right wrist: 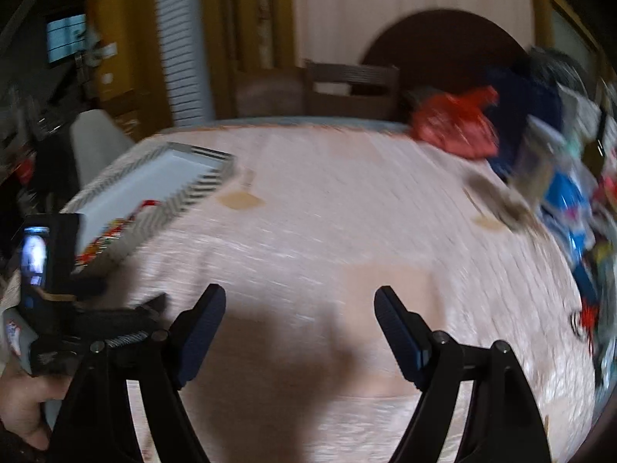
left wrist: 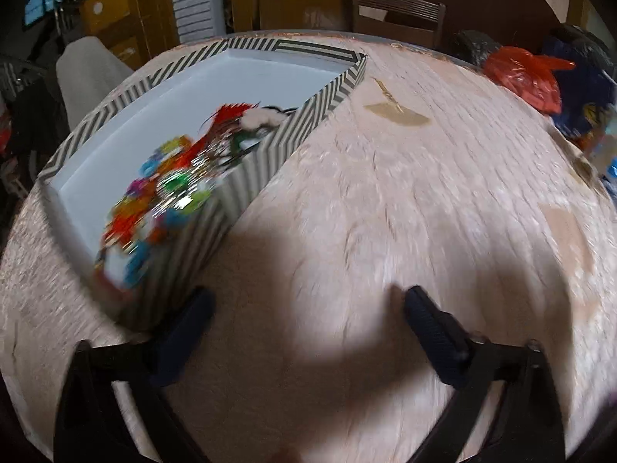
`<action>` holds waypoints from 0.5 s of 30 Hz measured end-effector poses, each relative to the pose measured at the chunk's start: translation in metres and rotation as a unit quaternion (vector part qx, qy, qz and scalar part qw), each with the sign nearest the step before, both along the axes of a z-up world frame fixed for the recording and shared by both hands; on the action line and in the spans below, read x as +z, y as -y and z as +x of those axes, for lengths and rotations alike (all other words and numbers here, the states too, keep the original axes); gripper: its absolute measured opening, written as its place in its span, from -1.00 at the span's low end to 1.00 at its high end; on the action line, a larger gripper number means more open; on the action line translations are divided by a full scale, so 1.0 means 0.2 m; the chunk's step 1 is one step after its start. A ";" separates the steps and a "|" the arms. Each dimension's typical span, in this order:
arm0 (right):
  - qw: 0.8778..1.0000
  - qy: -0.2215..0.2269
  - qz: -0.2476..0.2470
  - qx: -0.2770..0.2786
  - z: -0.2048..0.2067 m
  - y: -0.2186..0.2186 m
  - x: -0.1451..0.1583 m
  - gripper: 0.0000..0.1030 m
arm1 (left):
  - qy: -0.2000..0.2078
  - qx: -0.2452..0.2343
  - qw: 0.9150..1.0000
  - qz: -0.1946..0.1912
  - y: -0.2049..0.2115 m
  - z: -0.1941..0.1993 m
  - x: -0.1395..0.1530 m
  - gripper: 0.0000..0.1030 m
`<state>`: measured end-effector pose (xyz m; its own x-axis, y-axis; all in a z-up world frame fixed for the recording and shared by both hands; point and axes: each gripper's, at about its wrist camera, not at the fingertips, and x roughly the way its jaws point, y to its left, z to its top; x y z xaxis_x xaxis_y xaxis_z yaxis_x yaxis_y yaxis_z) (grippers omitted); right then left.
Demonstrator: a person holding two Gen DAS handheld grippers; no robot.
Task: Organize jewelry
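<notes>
A striped cardboard box (left wrist: 266,162) with a white inside stands on the table at the left. A heap of colourful jewelry (left wrist: 169,193) lies along its near right wall, blurred. My left gripper (left wrist: 308,301) hangs open over the bare tablecloth, its left finger just beside the box's near corner, nothing between the fingers. My right gripper (right wrist: 300,301) is also open and empty above the cloth. In the right wrist view the box (right wrist: 162,181) lies far left, with the left gripper's body (right wrist: 50,289) and a hand (right wrist: 23,405) at the left edge.
A pink patterned tablecloth (left wrist: 385,212) covers the round table. A small gold piece (left wrist: 389,94) lies on a tan patch beyond the box. A red plastic bag (left wrist: 528,73) and a cluttered pile (right wrist: 570,200) crowd the right side. A wooden chair (left wrist: 397,15) stands behind.
</notes>
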<state>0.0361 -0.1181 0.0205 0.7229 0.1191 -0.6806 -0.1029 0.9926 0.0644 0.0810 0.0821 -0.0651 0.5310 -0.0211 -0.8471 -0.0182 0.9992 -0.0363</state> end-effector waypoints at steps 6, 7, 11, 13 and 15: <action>0.998 0.003 0.001 0.065 -0.01 -0.20 0.13 0.60 | 0.071 0.000 0.997 -0.002 -0.29 -0.34 0.33 0.94; 0.997 0.003 -0.002 0.082 -0.01 -0.25 0.16 0.60 | 0.076 0.003 0.997 -0.004 -0.34 -0.35 0.38 0.94; 0.991 0.015 -0.017 0.134 -0.04 -0.46 0.28 0.60 | 0.080 0.023 0.996 -0.026 -0.50 -0.29 0.50 0.97; 0.989 0.011 -0.019 0.150 -0.04 -0.55 0.34 0.60 | 0.083 0.036 0.995 -0.030 -0.55 -0.28 0.54 1.00; 0.987 0.013 -0.019 0.157 -0.05 -0.61 0.38 0.60 | 0.092 0.040 0.995 -0.014 -0.56 -0.31 0.58 1.00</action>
<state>0.0258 0.0031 0.0973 0.6713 0.3152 -0.6709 -0.4069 0.9132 0.0220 0.0194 0.1947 0.0513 0.6783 0.0064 -0.7347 -0.0888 0.9934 -0.0733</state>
